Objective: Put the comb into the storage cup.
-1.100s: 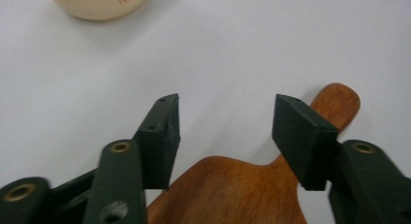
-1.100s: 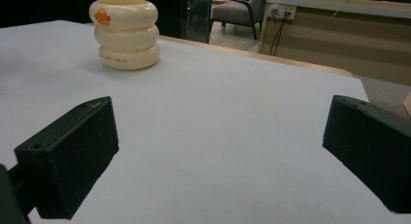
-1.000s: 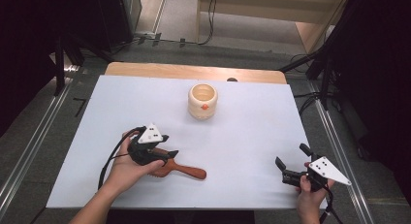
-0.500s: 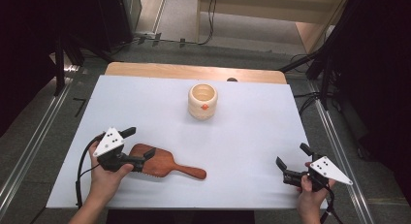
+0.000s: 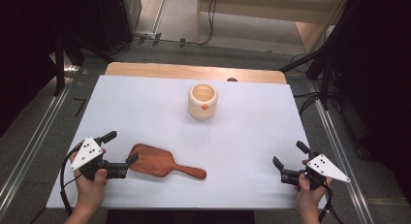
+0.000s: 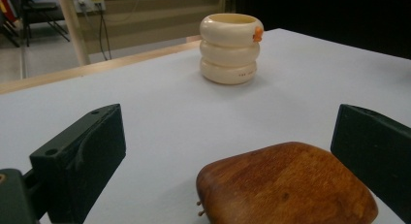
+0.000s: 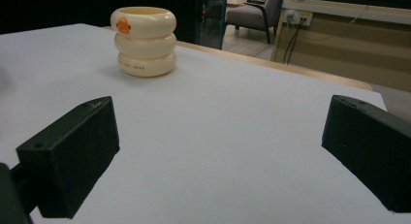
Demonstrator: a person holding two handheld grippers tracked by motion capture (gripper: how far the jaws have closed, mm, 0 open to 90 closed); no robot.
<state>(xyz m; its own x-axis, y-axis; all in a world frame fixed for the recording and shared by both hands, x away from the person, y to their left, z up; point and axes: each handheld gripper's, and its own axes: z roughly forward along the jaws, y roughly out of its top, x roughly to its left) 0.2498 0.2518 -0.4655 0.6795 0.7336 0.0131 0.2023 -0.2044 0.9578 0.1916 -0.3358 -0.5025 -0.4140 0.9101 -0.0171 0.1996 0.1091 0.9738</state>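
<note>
A brown wooden hairbrush [image 5: 162,163] lies flat on the white table [image 5: 145,103] at the front left, bristles down and handle pointing right. My left gripper [image 5: 122,146] stands open just left of the brush head, one jaw close to its edge. In the left gripper view the brush head [image 6: 286,185] lies low between the jaws of the left gripper [image 6: 232,136], nearer the right one. A cream ringed cup [image 5: 202,101] with an orange mark stands at mid back, also seen as the cup [image 6: 230,47] and the cup [image 7: 144,40]. My right gripper [image 5: 289,153] rests open at the front right, and the right gripper [image 7: 223,141] holds nothing.
A strip of bare wood [image 5: 145,69] runs along the table's far edge. Metal rails [image 5: 334,136] flank the table on both sides. Cables and dark stands sit on the floor beyond the back edge.
My left gripper has drawn back to the left, off the hairbrush, and now stands open beside its head. The brush lies where it was. The right gripper has not moved.
</note>
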